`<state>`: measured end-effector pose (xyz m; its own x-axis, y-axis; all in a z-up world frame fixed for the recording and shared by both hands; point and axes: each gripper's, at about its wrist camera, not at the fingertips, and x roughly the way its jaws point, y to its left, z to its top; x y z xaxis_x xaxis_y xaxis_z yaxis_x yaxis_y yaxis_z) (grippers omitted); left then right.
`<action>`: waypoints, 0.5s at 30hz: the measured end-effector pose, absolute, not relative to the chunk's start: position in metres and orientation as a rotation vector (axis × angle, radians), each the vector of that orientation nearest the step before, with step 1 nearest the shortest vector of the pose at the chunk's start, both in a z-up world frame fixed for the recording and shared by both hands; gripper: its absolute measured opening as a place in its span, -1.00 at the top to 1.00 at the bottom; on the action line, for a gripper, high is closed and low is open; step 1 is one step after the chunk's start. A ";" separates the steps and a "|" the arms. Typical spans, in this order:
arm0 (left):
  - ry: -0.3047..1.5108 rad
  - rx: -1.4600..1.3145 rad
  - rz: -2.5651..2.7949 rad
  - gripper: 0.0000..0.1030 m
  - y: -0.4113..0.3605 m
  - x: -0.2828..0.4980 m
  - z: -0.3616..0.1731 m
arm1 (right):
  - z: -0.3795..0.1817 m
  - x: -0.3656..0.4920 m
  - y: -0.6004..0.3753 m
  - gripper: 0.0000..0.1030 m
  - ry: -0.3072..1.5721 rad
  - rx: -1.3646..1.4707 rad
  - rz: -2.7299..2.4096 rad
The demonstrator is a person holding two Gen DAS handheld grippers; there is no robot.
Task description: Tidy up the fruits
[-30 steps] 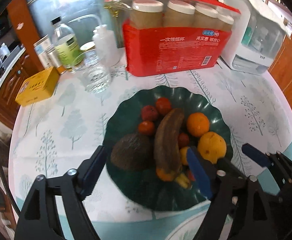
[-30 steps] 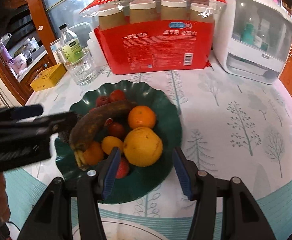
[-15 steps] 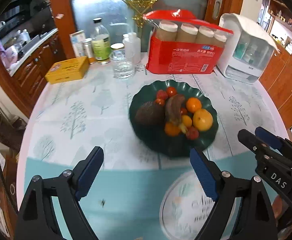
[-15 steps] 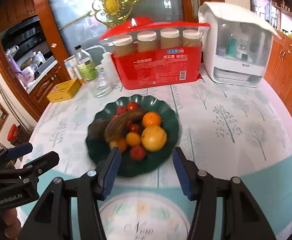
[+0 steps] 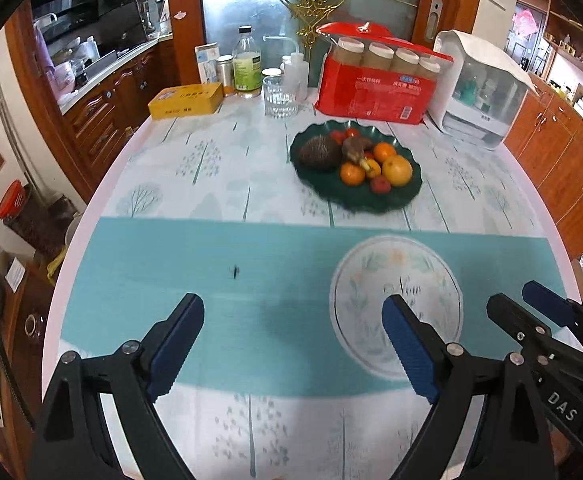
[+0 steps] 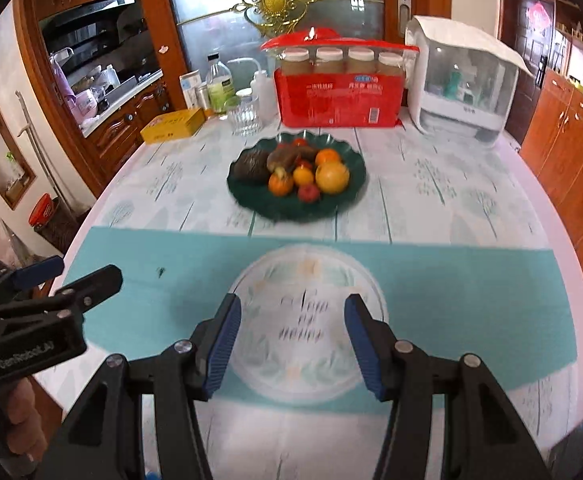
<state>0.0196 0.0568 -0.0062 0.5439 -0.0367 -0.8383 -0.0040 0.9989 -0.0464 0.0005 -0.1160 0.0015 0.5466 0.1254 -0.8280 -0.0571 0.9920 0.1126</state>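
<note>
A dark green scalloped plate (image 5: 355,200) (image 6: 291,208) stands at the middle of the round table. It holds a big yellow citrus (image 5: 397,170), small oranges (image 5: 352,173), a browned banana (image 5: 353,147), a dark brown rough fruit (image 5: 318,153) and small red fruits (image 5: 380,185). My left gripper (image 5: 291,312) hovers over the teal band near the table's front, far short of the plate; its jaws are opening with nothing between them. My right gripper (image 6: 293,306) is open and empty above the round print, beside the left gripper (image 6: 83,270).
Behind the plate stand a red pack of paper cups (image 5: 375,92), a white appliance (image 5: 483,92), a drinking glass (image 5: 280,96), a yellow box (image 5: 185,100) and bottles (image 5: 246,64). Wooden cabinets flank the table. A small dark speck (image 5: 235,271) lies on the teal band.
Both grippers have drawn back and up from just over the plate to the near side of the table. The left jaws stand wider. The fruits have not moved.
</note>
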 end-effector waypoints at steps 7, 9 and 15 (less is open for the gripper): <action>1.018 -0.042 -0.021 -0.75 0.050 -0.007 -0.003 | 0.014 -0.028 -0.119 -0.09 0.963 0.065 0.062; 1.021 -0.038 -0.022 -0.75 0.047 -0.009 -0.002 | 0.016 -0.032 -0.121 -0.14 0.961 0.073 0.047; 1.034 -0.031 -0.025 -0.75 0.041 -0.015 -0.003 | 0.014 -0.039 -0.120 -0.17 0.977 0.067 0.035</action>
<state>-0.0146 0.0407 -0.0029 0.5109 -0.0356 -0.8589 0.0061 0.9993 -0.0378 -0.0387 -0.1204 0.0139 0.5593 0.0597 -0.8268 0.0010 0.9974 0.0726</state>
